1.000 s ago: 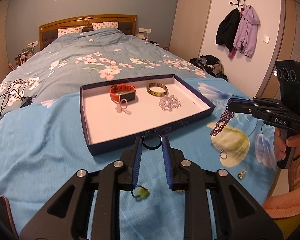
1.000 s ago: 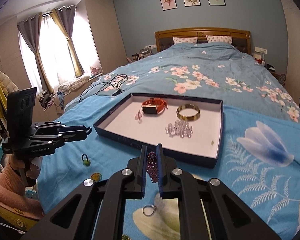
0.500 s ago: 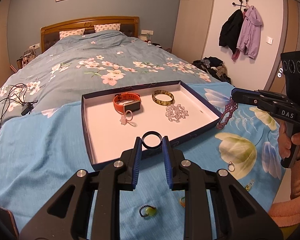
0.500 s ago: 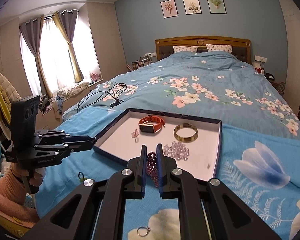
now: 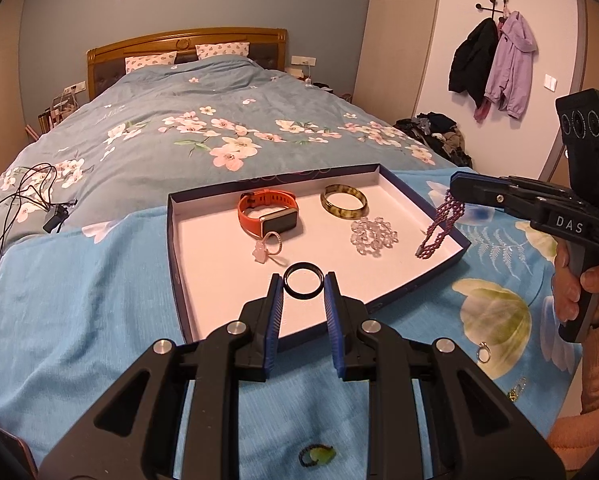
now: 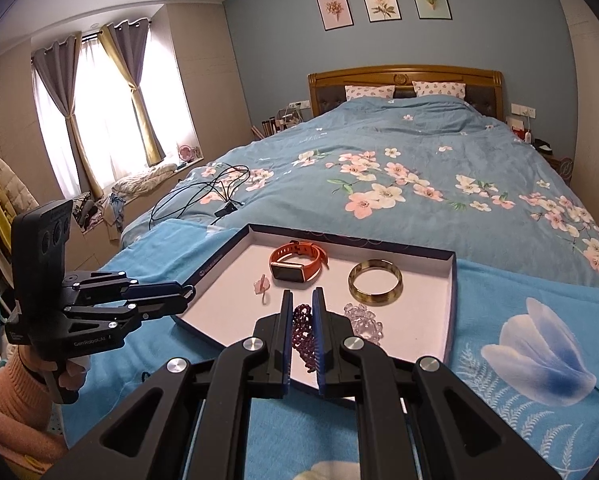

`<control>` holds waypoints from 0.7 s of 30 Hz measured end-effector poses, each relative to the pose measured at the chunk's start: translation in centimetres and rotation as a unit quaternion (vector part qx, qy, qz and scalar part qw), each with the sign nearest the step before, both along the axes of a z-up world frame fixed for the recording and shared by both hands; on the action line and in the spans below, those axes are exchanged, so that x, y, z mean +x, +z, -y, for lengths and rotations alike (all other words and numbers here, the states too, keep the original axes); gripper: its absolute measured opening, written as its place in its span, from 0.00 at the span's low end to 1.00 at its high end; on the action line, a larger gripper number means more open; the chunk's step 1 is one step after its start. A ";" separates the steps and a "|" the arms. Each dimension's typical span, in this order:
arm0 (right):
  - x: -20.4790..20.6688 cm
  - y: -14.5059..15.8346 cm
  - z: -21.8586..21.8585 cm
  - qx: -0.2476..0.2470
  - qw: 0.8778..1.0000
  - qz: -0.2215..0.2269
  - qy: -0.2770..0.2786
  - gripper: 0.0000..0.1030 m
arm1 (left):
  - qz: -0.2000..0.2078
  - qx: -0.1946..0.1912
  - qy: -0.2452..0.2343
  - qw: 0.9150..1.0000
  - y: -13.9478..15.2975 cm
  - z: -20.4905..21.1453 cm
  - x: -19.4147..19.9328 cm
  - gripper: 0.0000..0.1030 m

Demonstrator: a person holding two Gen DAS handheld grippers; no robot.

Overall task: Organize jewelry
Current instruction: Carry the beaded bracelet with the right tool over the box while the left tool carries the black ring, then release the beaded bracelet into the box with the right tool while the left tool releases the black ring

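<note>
A shallow dark-blue tray (image 5: 173, 240) (image 6: 453, 300) with a white floor lies on the bed. In it are an orange watch (image 5: 267, 212) (image 6: 297, 262), an amber bangle (image 5: 344, 201) (image 6: 374, 282), a clear bead bracelet (image 5: 373, 235) (image 6: 364, 322) and a pink-charm ring (image 5: 268, 245) (image 6: 261, 285). My left gripper (image 5: 303, 280) (image 6: 187, 291) is shut on a black ring (image 5: 303, 280), held over the tray's near part. My right gripper (image 6: 302, 306) (image 5: 453, 196) is shut on a purple bead bracelet (image 5: 439, 226) (image 6: 304, 332), which dangles over the tray's right side.
On the blue blanket near me lie a green-stone ring (image 5: 317, 456), a silver ring (image 5: 484, 352) and a small gold piece (image 5: 515, 390). Black cables (image 5: 23, 196) (image 6: 203, 196) lie on the bed at the left. A hand (image 5: 591, 280) holds the right tool.
Both grippers have moved forward toward the headboard, from over the blanket to over the tray. The purple bracelet now hangs inside the tray's right edge, the black ring above its near part.
</note>
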State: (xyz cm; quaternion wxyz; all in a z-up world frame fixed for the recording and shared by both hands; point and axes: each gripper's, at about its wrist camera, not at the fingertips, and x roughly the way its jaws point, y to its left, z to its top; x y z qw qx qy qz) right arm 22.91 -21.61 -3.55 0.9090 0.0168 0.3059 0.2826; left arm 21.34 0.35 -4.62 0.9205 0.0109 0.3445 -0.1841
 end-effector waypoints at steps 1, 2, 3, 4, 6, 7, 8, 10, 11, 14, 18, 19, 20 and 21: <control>0.3 -0.1 -0.1 0.001 1.000 -0.002 0.000 0.08 | -0.001 0.001 0.001 1.000 -0.1 0.0 0.2 0.20; 0.5 -0.2 -0.2 0.002 1.000 -0.004 0.000 0.08 | -0.002 0.002 0.002 1.000 -0.2 0.0 0.4 0.20; 0.7 -0.3 -0.3 0.002 1.000 -0.006 0.000 0.08 | -0.003 0.003 0.002 1.000 -0.2 0.1 0.6 0.21; 1.0 -0.4 -0.4 0.003 1.000 -0.008 0.000 0.08 | -0.004 0.004 0.004 1.000 -0.3 0.1 0.8 0.21; 1.4 -0.6 -0.5 0.004 1.000 -0.011 -0.001 0.08 | -0.007 0.004 0.004 1.000 -0.5 0.2 1.1 0.21; 1.7 -0.7 -0.6 0.007 1.000 -0.015 0.000 0.08 | -0.008 0.003 0.005 1.000 -0.6 0.2 1.3 0.21; 1.9 -0.9 -0.6 0.010 1.000 -0.019 0.001 0.08 | -0.010 0.002 0.006 1.000 -0.8 0.1 1.5 0.21; 2.4 -1.3 -0.7 0.014 1.000 -0.027 0.000 0.08 | -0.015 -0.003 0.007 1.000 -1.1 0.0 1.9 0.21; 2.6 -1.4 -0.7 0.015 0.999 -0.030 -0.001 0.08 | -0.017 -0.004 0.008 1.000 -1.1 0.0 2.0 0.21; 3.3 -2.0 -0.8 0.020 0.999 -0.040 -0.004 0.08 | -0.022 -0.006 0.012 1.000 -1.4 -0.1 2.4 0.20; 3.8 -2.3 -1.0 0.020 0.999 -0.044 -0.006 0.08 | -0.028 -0.007 0.015 0.999 -1.7 -0.2 3.1 0.20; 3.9 -2.3 -1.1 0.020 0.999 -0.044 -0.007 0.08 | -0.029 -0.007 0.015 0.999 -1.8 -0.2 3.2 0.20; 4.1 -2.4 -1.1 0.020 0.999 -0.045 -0.006 0.08 | -0.029 -0.006 0.016 0.999 -1.9 -0.1 3.2 0.20; 4.1 -2.4 -1.1 0.020 0.999 -0.046 -0.006 0.08 | -0.030 -0.005 0.016 0.999 -1.9 -0.1 3.3 0.20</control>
